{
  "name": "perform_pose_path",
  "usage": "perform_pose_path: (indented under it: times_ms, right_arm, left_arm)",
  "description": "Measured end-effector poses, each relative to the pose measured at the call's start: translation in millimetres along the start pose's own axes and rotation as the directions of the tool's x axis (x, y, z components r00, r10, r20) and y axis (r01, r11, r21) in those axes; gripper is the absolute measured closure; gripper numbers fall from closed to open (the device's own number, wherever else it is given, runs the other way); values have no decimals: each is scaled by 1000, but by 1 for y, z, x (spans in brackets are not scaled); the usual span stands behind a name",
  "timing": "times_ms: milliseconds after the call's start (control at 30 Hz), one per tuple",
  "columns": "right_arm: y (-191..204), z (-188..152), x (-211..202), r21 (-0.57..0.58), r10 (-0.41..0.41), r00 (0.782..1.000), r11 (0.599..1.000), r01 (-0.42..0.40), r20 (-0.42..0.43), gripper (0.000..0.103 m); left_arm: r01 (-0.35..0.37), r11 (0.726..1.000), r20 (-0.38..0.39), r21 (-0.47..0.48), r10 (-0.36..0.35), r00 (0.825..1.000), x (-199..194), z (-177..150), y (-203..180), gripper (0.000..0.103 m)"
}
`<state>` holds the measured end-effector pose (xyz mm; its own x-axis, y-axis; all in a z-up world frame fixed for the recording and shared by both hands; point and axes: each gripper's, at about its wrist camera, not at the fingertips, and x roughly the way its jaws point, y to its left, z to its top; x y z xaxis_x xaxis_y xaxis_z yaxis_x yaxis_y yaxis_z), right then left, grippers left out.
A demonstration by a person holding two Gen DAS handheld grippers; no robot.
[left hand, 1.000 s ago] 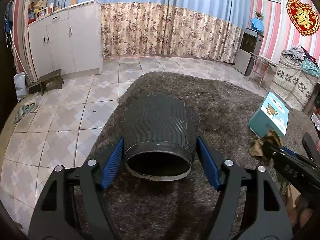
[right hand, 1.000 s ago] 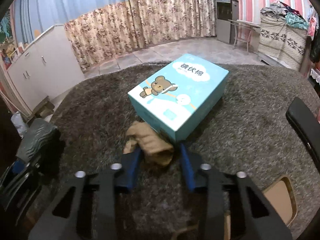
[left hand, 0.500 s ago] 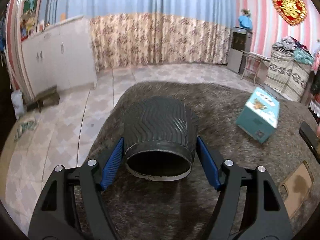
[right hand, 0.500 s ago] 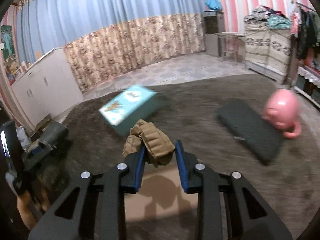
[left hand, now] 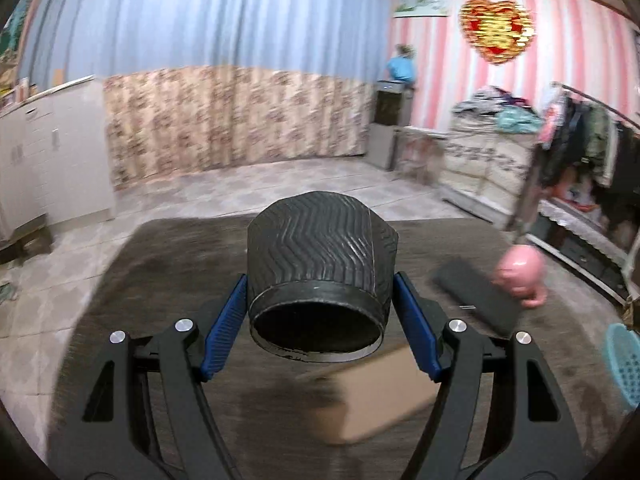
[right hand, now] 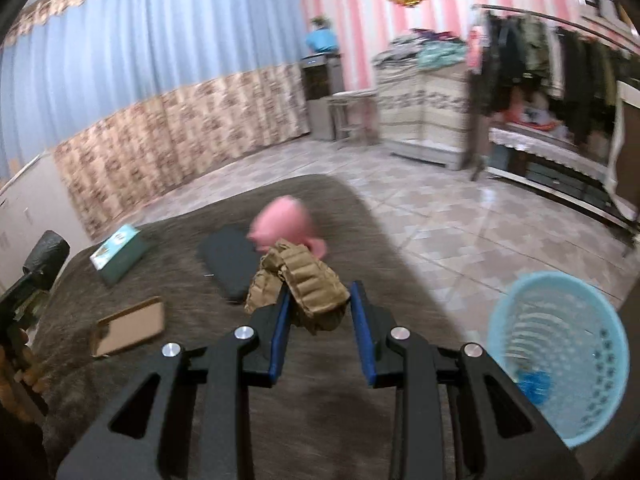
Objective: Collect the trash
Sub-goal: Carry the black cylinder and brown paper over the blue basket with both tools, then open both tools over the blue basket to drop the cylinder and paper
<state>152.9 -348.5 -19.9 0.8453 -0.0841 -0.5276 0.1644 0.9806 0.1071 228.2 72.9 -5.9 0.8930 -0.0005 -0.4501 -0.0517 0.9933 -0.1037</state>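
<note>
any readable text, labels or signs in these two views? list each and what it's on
None can be read as text.
Red and gold heart ornament on the striped wall: a gold sign in its middle, too blurred to read.
Teal box on the brown rug: print on its top, too small and blurred.
Framed picture high on the wall: too blurred to tell if it carries words.

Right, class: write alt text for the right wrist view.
The right gripper clamps crumpled brown paper above a dark shaggy rug, with a light blue basket on the tiled floor at lower right. A pink toy, dark pad and teal box lie beyond.
</note>
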Motion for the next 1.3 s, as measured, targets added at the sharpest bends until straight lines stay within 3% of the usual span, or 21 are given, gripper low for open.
perform_pose_path:
  times_ms: [200, 433, 633, 767, 967, 1233, 1300]
  right_arm:
    - [-96, -13, -24, 28, -203, 979, 979, 202, 21, 73]
    - [-177, -22, -28, 104, -340, 940, 935, 338, 3, 73]
    - [-214, -31, -27, 199, -359, 933, 912, 358, -30, 73]
    - [-234, -36, -27, 236, -382, 923, 894, 380, -42, 73]
    - [-263, -50, -23, 275, -402, 912, 871, 408, -78, 73]
    - [-270, -56, -31, 311, -410, 909, 857, 410, -69, 73]
    - [-271, -57, -31, 311, -411, 909, 856, 412, -74, 73]
  left_arm:
    - [141, 986, -31, 92, -138, 990, -8, -22, -113, 32]
    - [304, 942, -123, 141, -288, 950, -13, -55, -224, 32]
    - [392, 888, -149, 241, -366, 919, -21, -80, -308, 32]
    - [470, 825, -183, 314, -434, 882, -28, -102, -364, 32]
    - [549, 753, -217, 363, -505, 836, -38, -127, -424, 32]
    - [608, 699, -261, 377, -549, 794, -31, -135, -475, 32]
    - [611, 688, -263, 392, -552, 791, -31, -135, -483, 31]
